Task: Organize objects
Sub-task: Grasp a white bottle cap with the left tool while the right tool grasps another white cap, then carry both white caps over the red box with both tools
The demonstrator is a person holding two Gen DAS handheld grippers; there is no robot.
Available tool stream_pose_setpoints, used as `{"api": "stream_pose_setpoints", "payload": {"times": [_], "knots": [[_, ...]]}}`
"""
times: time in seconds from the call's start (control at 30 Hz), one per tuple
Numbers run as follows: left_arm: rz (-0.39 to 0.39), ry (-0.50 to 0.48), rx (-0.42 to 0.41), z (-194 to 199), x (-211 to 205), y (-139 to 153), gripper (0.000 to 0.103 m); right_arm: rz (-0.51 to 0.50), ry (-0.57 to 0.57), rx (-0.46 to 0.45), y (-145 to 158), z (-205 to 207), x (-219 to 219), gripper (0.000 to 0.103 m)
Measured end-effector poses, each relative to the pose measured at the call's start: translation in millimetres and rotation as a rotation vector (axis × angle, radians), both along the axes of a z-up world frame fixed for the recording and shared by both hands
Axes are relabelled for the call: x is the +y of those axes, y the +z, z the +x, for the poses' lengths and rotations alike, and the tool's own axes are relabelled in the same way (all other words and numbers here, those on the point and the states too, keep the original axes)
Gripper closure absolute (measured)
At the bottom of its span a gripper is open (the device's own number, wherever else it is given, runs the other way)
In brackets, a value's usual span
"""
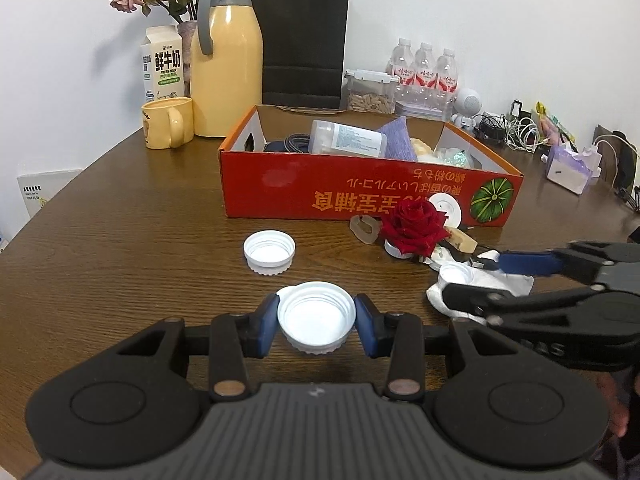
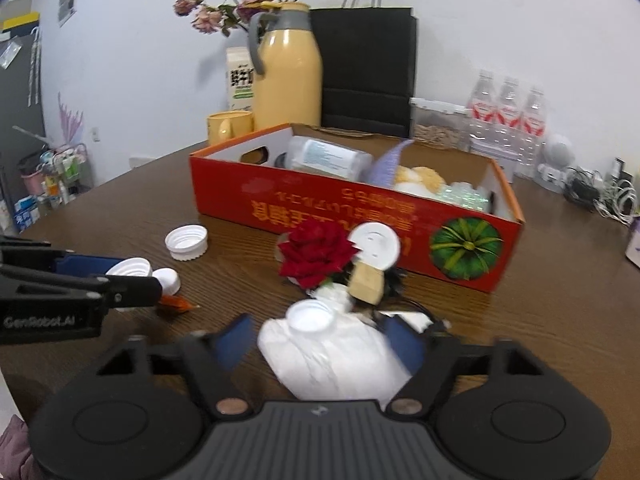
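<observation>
Left claw (image 1: 316, 322) grips white cap (image 1: 316, 320); blurred right claw (image 2: 320, 344) perhaps touches tissue (image 2: 336, 356).

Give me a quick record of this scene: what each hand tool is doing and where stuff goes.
left gripper: fingers clamp a white cap
right gripper: fingers either side of a white crumpled bag, grip unclear
loose cap: on the table
red box: partly filled
red rose: in front of box

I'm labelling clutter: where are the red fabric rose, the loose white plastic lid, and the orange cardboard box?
Red fabric rose (image 1: 414, 226), left wrist view, petals.
Loose white plastic lid (image 1: 269, 249), left wrist view, inner face.
Orange cardboard box (image 2: 320, 204), right wrist view, front wall.
</observation>
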State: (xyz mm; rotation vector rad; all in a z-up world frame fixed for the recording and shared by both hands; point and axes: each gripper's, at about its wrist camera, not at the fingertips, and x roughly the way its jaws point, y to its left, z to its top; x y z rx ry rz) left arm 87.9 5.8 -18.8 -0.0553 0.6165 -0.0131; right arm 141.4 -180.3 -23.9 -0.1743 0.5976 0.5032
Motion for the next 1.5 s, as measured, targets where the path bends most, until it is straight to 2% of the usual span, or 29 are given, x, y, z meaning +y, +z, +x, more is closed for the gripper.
{"api": "stream_pose_setpoints", "payload": {"times": [0.23, 0.3, 0.6, 0.93, 1.2, 1.5], "knots": [[-0.012, 0.013, -0.01, -1.5, 8.3, 3.5, 0.062, -0.003, 0.005, 0.032, -6.7, 15.0, 10.6, 0.072], [-0.015, 0.012, -0.01, -0.9, 8.9, 3.6, 0.062, -0.004, 0.006, 0.033, -7.2, 16.2, 10.6, 0.075], [-0.016, 0.0, -0.028, 2.2, 8.6, 9.4, 0.062, 0.009, 0.007, -0.001, -0.9, 11.8, 7.2, 0.076], [-0.009, -0.019, -0.102, 22.4, 1.8, 34.6, 0.062, 0.042, 0.001, -0.105, 31.2, 13.4, 2.9, 0.076], [-0.003, -0.032, -0.164, 58.4, -5.3, 60.4, 0.062, 0.065, -0.028, -0.18, 59.2, 39.1, 2.7, 0.076], [-0.01, -0.025, -0.211, 117.1, -10.8, 81.2, 0.062, 0.07, -0.064, -0.226, 78.8, 94.1, 4.4, 0.076]]}}
